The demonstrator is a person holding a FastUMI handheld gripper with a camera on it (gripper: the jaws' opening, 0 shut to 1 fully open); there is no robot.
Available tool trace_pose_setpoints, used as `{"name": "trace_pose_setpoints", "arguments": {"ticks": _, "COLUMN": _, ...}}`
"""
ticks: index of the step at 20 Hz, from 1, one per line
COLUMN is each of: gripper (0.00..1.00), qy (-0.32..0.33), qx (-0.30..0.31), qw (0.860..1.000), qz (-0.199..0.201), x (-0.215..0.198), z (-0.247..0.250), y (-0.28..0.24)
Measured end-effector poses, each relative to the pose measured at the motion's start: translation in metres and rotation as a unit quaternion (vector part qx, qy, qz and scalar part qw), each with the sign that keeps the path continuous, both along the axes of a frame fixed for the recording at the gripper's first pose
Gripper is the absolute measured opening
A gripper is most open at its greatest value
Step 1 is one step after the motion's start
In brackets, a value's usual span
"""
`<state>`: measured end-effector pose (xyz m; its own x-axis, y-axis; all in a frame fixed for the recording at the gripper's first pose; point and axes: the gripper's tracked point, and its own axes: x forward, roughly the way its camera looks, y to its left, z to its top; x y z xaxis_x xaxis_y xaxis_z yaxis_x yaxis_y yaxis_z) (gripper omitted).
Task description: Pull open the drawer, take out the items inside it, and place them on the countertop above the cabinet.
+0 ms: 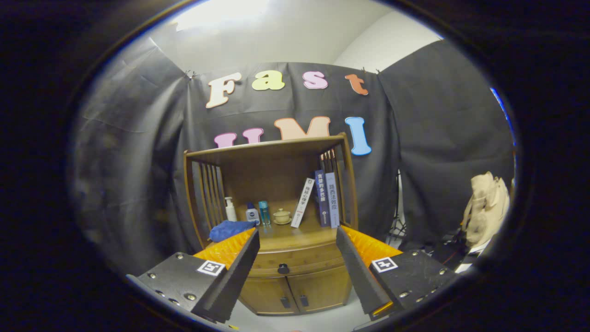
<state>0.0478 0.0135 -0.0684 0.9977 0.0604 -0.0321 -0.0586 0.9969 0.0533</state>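
Your hand-held gripper is wide apart; the brown wooden drawer with its dark knob is closed.

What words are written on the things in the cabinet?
"贪婪的多巴胺": dark blue book spine.
"路西法效应": pale book spine.
White leaning book: too blurred to read.
Bottles: print too small.
The gripper, open, points at the closed drawer; its square tags hold no words.
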Motion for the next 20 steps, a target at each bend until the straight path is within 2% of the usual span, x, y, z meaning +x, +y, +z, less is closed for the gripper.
{"name": "trace_pose_setpoints", "arguments": {"ticks": 7, "gripper": 1.00, "qy": 0.052, "qx": -0.028, "qw": 0.998, "qz": -0.009, "x": 0.072, "z": -0.124, "y": -0.001}}
{"name": "trace_pose_setpoints", "arguments": {"ticks": 13, "gripper": 1.00, "qy": 0.110, "qx": -0.028, "qw": 0.993, "qz": 0.021, "x": 0.121, "z": -0.229, "y": 0.017}}
{"name": "trace_pose_setpoints", "arguments": {"ticks": 16, "gripper": 1.00, "qy": 0.119, "qx": -0.018, "qw": 0.992, "qz": 0.024, "x": 0.149, "z": -0.259, "y": 0.027}}
{"name": "trace_pose_setpoints", "arguments": {"ticks": 20, "gripper": 1.00, "qy": 0.117, "qx": -0.065, "qw": 0.990, "qz": 0.033, "x": 0.168, "z": -0.285, "y": 0.041}}
